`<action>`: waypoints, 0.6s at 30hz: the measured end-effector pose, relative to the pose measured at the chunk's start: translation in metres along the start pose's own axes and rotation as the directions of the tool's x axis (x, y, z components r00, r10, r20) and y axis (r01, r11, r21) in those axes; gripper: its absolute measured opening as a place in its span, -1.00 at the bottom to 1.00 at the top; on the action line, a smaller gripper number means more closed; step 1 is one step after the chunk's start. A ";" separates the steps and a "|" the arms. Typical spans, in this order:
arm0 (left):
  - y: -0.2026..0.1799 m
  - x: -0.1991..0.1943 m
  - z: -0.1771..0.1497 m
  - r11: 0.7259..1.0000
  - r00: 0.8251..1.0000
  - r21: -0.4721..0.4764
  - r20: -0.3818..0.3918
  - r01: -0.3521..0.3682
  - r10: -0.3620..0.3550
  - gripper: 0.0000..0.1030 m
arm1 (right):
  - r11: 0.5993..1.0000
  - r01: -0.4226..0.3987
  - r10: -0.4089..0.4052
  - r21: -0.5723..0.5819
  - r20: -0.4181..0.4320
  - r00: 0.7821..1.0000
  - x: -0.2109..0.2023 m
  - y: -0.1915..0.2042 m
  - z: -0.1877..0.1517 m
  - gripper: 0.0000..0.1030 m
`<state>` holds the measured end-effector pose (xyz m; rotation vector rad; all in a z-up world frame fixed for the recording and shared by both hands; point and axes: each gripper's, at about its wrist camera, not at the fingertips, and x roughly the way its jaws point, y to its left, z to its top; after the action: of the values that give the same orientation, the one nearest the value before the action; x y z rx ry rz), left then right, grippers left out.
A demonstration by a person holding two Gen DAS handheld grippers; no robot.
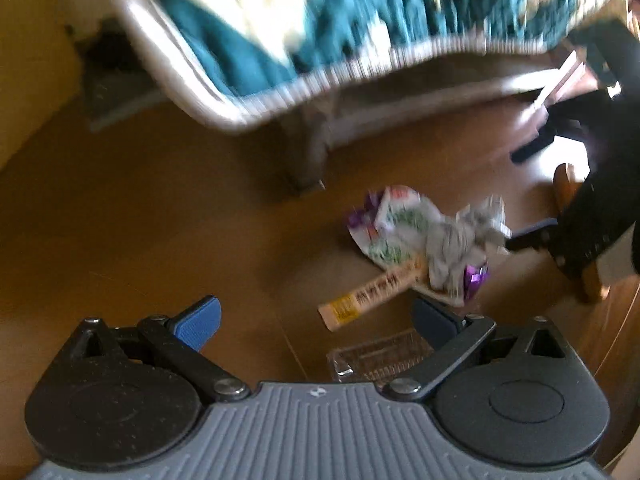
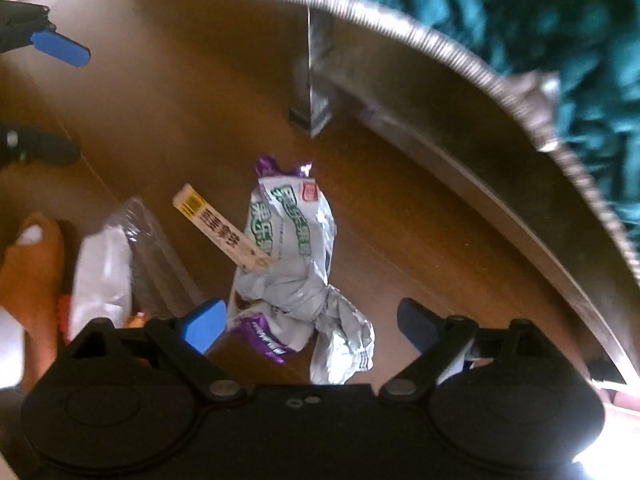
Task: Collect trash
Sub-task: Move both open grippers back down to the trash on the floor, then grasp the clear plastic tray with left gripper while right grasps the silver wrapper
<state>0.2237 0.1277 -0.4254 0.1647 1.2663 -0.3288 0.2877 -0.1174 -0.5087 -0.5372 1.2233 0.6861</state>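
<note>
A pile of trash lies on the brown floor by a bed leg. It holds a crumpled white, green and purple snack bag (image 1: pixel 404 232) (image 2: pixel 292 248), a long beige and yellow wrapper (image 1: pixel 372 300) (image 2: pixel 220 228) and a clear plastic tray (image 1: pixel 380 356) (image 2: pixel 160 256). My left gripper (image 1: pixel 316 320) is open and empty, hovering just short of the wrapper and tray. My right gripper (image 2: pixel 312 326) is open, its fingers either side of the bag's near crumpled end. In the left wrist view the right gripper (image 1: pixel 532 236) sits next to the pile's right side.
A bed with a teal and cream cover (image 1: pixel 320 20) (image 2: pixel 560 40) overhangs the floor; its grey leg (image 1: pixel 308 152) (image 2: pixel 312 92) stands just behind the trash. A bare foot (image 2: pixel 36 264) and white paper (image 2: pixel 104 276) lie left of the tray.
</note>
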 end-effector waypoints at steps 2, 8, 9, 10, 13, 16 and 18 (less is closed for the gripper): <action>-0.007 0.022 -0.001 0.999 0.999 0.031 -0.030 0.012 -0.011 0.99 | 1.000 -0.002 0.001 -0.022 -0.016 1.000 0.017 0.000 0.001 0.79; -0.033 0.079 -0.004 0.980 0.991 0.192 -0.130 0.060 -0.036 0.99 | 0.992 0.002 -0.010 -0.129 -0.064 0.998 0.061 -0.001 0.000 0.79; -0.036 0.085 -0.005 0.975 0.989 0.212 -0.146 0.070 -0.039 0.99 | 0.991 -0.003 -0.006 -0.134 -0.070 0.998 0.067 -0.002 0.000 0.79; -0.038 0.092 -0.006 0.970 0.985 0.227 -0.166 0.090 -0.052 0.98 | 0.992 -0.012 0.002 -0.129 -0.079 0.997 0.073 -0.003 0.001 0.79; -0.041 0.108 -0.012 0.966 0.977 0.236 -0.206 0.106 -0.056 0.98 | 0.995 -0.042 0.031 -0.095 -0.108 0.994 0.089 -0.004 0.004 0.79; -0.036 0.121 -0.015 0.975 0.970 0.194 -0.237 0.105 -0.057 0.97 | 0.995 -0.067 0.059 -0.068 -0.120 0.991 0.099 -0.002 0.006 0.77; -0.033 0.126 -0.016 0.981 0.967 0.164 -0.247 0.102 -0.059 0.94 | 0.996 -0.062 0.053 -0.068 -0.119 0.992 0.105 0.001 0.006 0.68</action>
<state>0.2310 0.0829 -0.5484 0.3116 1.4871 -0.5033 0.3109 -0.0930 -0.6081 -0.6106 1.3313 0.7584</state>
